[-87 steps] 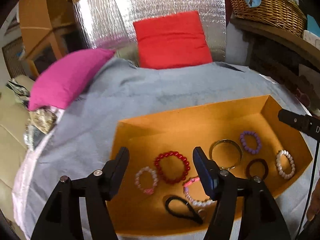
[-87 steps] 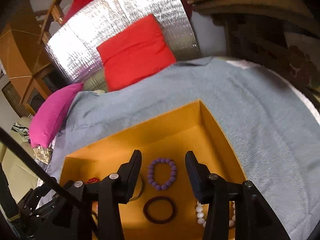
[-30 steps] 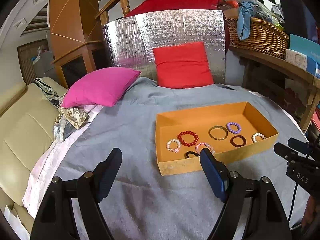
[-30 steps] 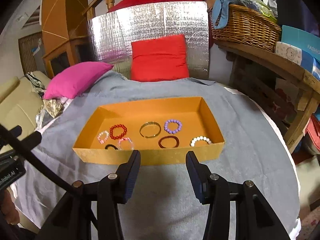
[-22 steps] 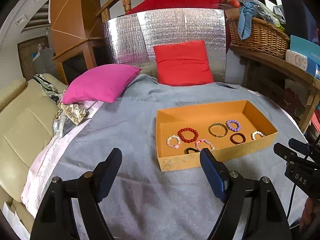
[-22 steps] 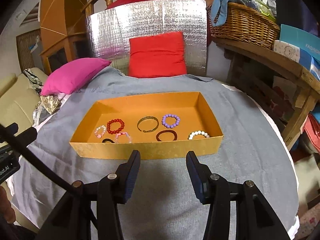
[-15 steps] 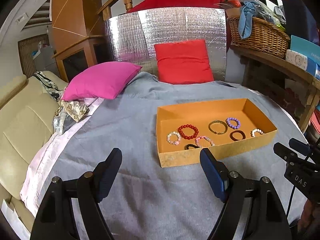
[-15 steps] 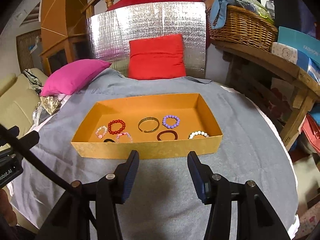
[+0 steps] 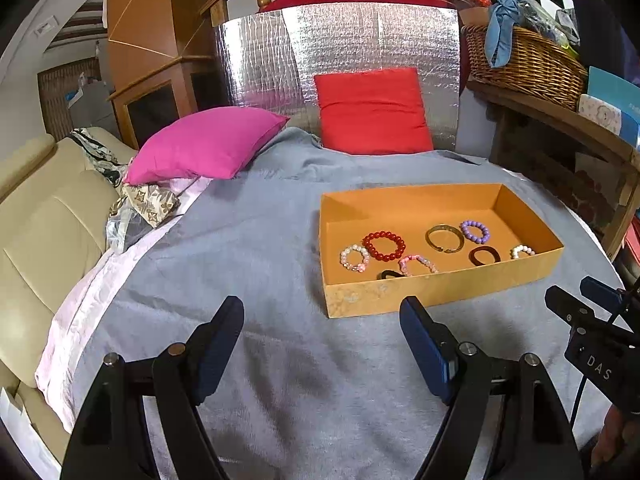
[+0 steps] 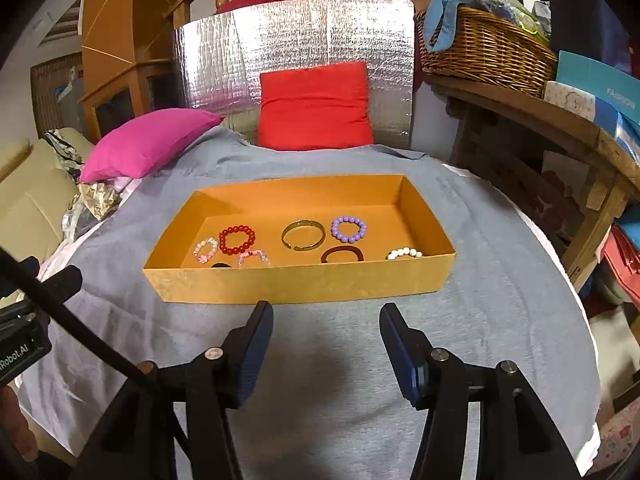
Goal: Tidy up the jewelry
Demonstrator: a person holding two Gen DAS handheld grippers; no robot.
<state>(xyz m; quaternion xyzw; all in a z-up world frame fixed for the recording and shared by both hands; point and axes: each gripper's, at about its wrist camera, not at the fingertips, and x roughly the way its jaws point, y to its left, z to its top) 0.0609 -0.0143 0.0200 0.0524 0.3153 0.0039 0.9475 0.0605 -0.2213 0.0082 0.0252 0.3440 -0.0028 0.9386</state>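
An orange tray (image 10: pixel 304 284) (image 9: pixel 440 286) sits on the grey cloth and holds several bracelets: a red bead one (image 10: pixel 237 239), a gold bangle (image 10: pixel 303 234), a purple bead one (image 10: pixel 349 229), a brown ring (image 10: pixel 342 255), a white bead one (image 10: pixel 404 254) and pink ones (image 10: pixel 206 249). My left gripper (image 9: pixel 322 316) hangs open over bare cloth, short of the tray's near left corner. My right gripper (image 10: pixel 326 322) is just before the tray's front wall, its jaws opening with nothing between them.
A pink cushion (image 9: pixel 204 146) and a red cushion (image 9: pixel 372 110) lie at the back, before a silver foil panel (image 9: pixel 340 44). A wicker basket (image 10: pixel 484 52) stands on a wooden shelf at the right. A beige sofa (image 9: pixel 36 240) borders the left.
Both grippers have drawn back from over the tray to the cloth in front of it. The right jaws have spread a little wider. The bracelets lie as before.
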